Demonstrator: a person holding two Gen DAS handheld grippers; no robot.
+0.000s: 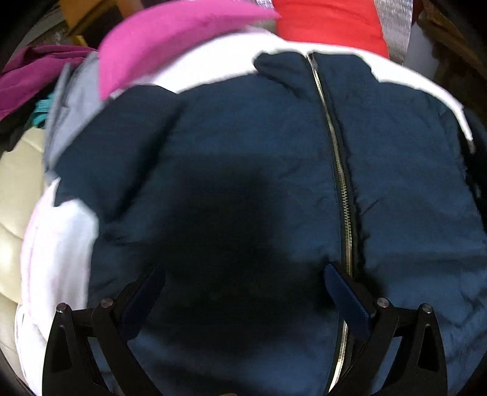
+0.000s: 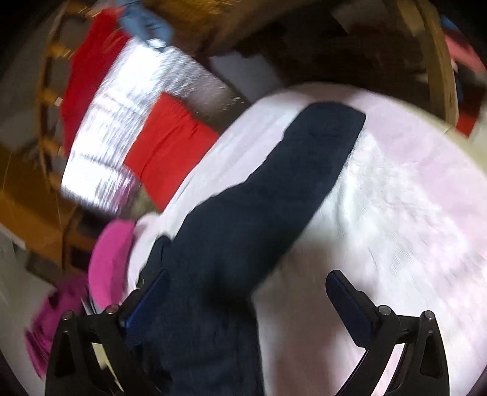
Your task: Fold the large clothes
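A navy zip-up jacket [image 1: 243,152] lies front-up on a white fluffy cover [image 1: 57,243], its silver zipper [image 1: 341,170] running up the middle. My left gripper [image 1: 243,274] hovers just above the jacket's lower body, open, with nothing between its blue pads [image 1: 347,292]. In the right wrist view one navy sleeve [image 2: 274,198] stretches out flat across the white cover [image 2: 395,213]. My right gripper [image 2: 246,286] is open over the sleeve's near end, its left pad [image 2: 146,301] by the sleeve's edge. That view is motion-blurred.
A pink garment [image 1: 170,39] and a red one [image 1: 328,24] lie beyond the jacket's collar, with grey fabric [image 1: 76,103] at the left. The right wrist view shows red cloth [image 2: 170,149] on a silvery sheet [image 2: 121,121], pink clothes [image 2: 109,259] and a wooden frame [image 2: 438,61].
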